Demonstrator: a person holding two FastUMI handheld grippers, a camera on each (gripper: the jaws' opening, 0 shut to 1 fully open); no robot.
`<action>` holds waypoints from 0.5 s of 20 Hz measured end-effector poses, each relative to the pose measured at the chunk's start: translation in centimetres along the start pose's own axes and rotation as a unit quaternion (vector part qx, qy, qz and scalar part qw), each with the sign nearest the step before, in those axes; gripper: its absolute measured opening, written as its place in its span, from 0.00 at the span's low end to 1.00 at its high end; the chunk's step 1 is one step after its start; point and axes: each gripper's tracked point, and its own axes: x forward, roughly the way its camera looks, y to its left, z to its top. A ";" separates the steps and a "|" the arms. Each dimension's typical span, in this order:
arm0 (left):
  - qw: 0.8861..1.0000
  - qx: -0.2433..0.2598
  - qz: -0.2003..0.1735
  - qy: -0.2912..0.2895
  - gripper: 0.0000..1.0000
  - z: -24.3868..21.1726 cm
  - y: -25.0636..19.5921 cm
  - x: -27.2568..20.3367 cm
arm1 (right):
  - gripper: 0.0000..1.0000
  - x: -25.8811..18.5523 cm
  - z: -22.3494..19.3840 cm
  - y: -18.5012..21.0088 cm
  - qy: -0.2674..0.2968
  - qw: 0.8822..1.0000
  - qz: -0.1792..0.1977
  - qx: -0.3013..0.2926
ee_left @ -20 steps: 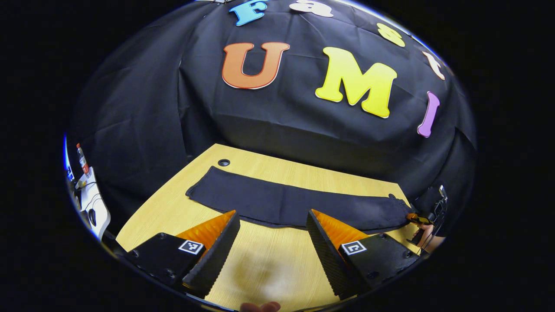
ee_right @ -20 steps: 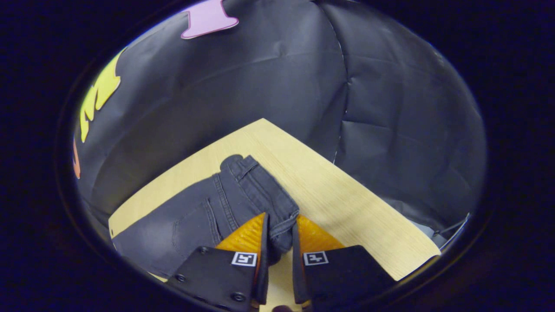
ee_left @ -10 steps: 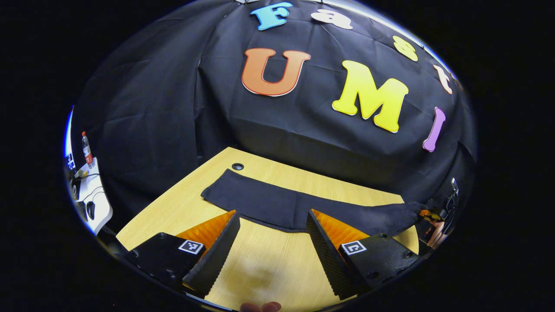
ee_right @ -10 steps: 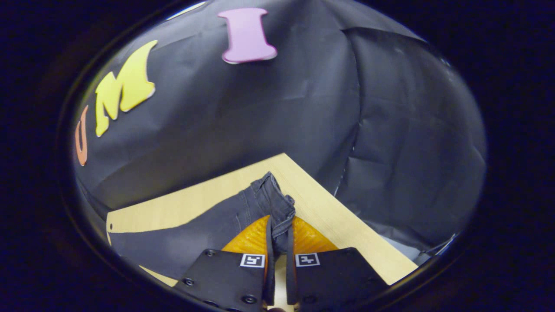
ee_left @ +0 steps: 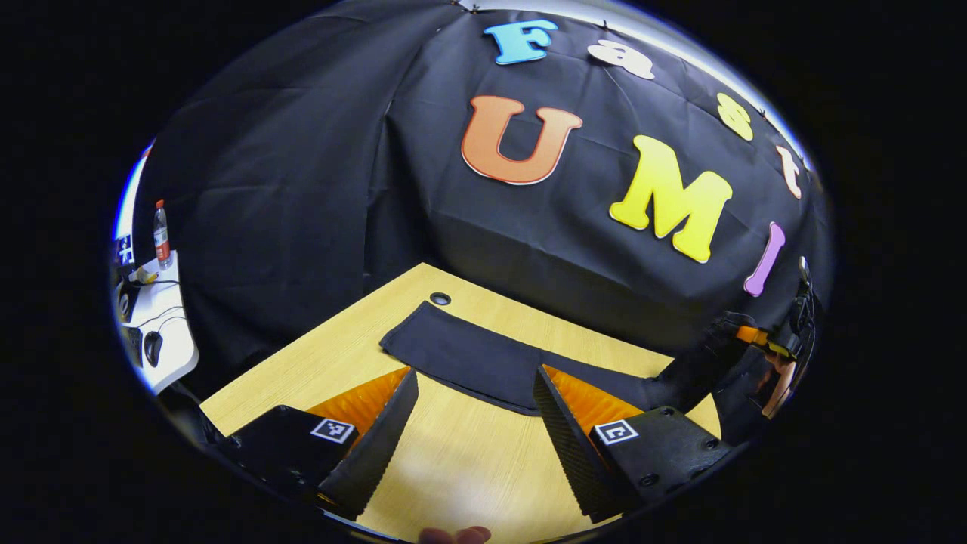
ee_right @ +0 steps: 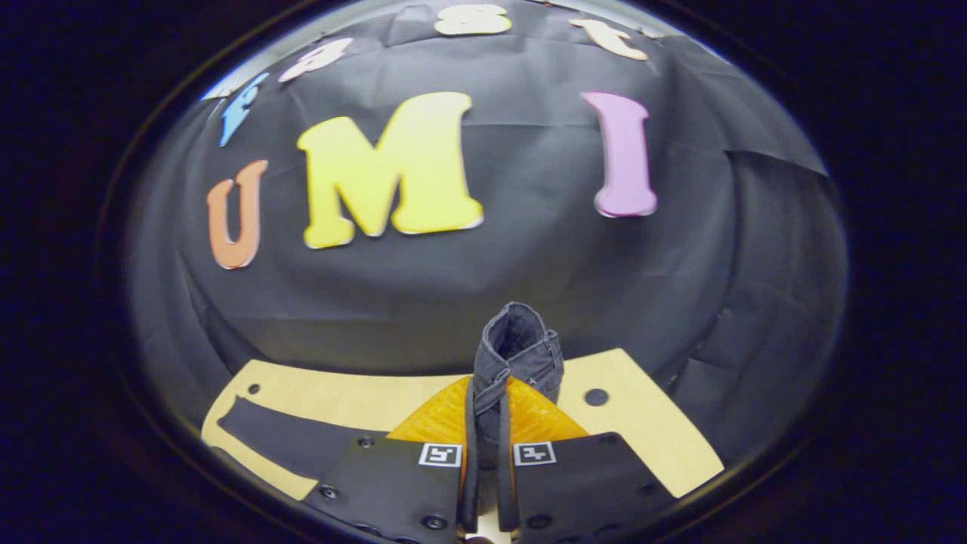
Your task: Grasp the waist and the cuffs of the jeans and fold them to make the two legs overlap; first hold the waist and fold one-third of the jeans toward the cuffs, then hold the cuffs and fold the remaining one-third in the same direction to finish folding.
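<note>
The right claw is clamped on the waist of the dark jeans, both fingers pressing the bunched band, which stands lifted above the wooden worktop; the legs lie flat along the worktop's far side, cuffs toward the left near a round hole; the left claw hangs with its fingers apart above bare wood, near the jeans' near edge, gripping nothing.

Jeans: dark matt denim cloth w/ stitched seams at the waistband. Desk: pale wood-grain top, smooth, slight sheen. Booth wall: matt black cloth, creased. Left gripper fingers: ribbed, rough-looking faces.
</note>
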 end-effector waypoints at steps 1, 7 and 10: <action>1.000 -0.005 0.002 -0.001 0.99 0.0 0.8 0.1 | 0.11 -0.7 0.1 0.5 0.000 1.000 0.015 -0.016; 1.000 -0.004 0.016 -0.011 0.99 0.5 5.3 0.0 | 0.11 -1.3 -0.4 1.7 0.026 0.994 0.076 -0.071; 1.000 -0.011 0.019 -0.008 0.99 0.1 6.8 0.0 | 0.11 -1.6 -0.7 1.4 0.053 0.988 0.089 -0.110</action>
